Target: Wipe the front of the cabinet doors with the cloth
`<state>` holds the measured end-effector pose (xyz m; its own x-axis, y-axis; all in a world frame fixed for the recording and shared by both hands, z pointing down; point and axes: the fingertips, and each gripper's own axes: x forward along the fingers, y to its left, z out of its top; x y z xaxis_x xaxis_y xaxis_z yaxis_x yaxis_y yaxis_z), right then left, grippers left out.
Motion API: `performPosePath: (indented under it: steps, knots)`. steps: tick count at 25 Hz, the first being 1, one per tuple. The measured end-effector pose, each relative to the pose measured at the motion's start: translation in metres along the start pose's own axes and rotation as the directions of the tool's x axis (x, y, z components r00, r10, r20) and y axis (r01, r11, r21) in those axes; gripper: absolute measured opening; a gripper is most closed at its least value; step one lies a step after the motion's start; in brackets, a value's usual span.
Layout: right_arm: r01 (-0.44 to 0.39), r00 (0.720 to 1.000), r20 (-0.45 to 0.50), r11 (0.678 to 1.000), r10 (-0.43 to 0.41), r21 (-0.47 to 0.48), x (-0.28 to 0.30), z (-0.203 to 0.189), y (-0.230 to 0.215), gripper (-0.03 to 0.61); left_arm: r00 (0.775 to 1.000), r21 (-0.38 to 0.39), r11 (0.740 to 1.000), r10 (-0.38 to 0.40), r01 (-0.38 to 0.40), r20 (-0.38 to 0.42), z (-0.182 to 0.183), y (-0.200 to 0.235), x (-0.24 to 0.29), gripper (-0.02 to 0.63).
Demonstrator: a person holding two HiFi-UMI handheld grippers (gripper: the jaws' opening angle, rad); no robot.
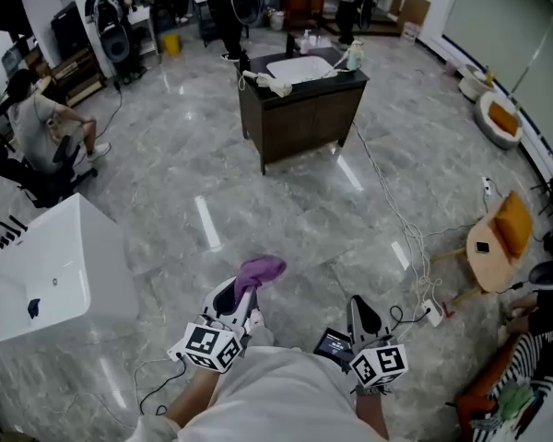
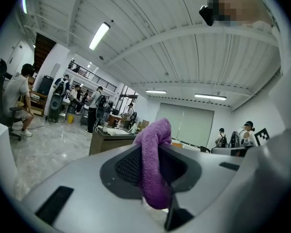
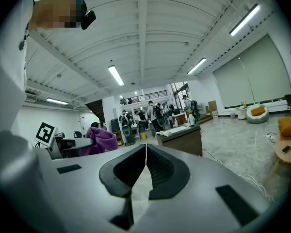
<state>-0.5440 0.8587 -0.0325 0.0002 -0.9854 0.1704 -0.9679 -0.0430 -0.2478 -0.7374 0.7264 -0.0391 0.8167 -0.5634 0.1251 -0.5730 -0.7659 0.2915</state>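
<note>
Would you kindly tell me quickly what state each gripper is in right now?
Left gripper: shut on the purple terry cloth.
Right gripper: shut, holding nothing.

Strip lights (image 2: 99,35) hang on a white ribbed ceiling (image 2: 174,13) above a glossy grey marble floor (image 1: 286,210).

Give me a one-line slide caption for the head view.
Left tongs grip a purple cloth, right tongs shut and empty, dark sink cabinet ahead across the floor.
</note>
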Motion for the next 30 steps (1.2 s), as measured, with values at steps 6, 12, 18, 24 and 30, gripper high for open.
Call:
performPosePath:
  steps: [6, 12, 18, 24, 30]
  knots:
    - [0.057, 0.998, -0.003, 0.998, -0.057, -0.003, 0.059, 0.011, 0.0, 0.028, 0.997, 0.022, 0.997, -0.076, 0.076, 0.002, 0.024, 0.049, 0.053, 0.089]
    - [0.112, 0.993, -0.019, 0.994, -0.112, 0.001, 0.095, 0.006, -0.007, 0.028, 0.994, 0.048, 0.993, -0.107, 0.108, -0.028, 0.035, 0.088, 0.079, 0.089]
    - [0.11, 0.994, -0.009, 0.993, -0.11, 0.033, 0.128, 0.017, -0.025, 0.028, 0.993, 0.002, 0.996, -0.087, 0.087, -0.079, 0.024, 0.101, 0.108, 0.089]
    - [0.078, 0.997, -0.023, 0.996, -0.077, 0.048, 0.17, 0.024, -0.069, 0.028, 0.994, 0.023, 0.996, -0.088, 0.089, -0.064, 0.034, 0.093, 0.173, 0.089]
    - [0.038, 0.999, -0.041, 0.998, -0.036, 0.056, 0.215, 0.041, -0.152, 0.028, 0.999, 0.027, 0.999, -0.029, 0.03, -0.046, 0.038, 0.074, 0.256, 0.089]
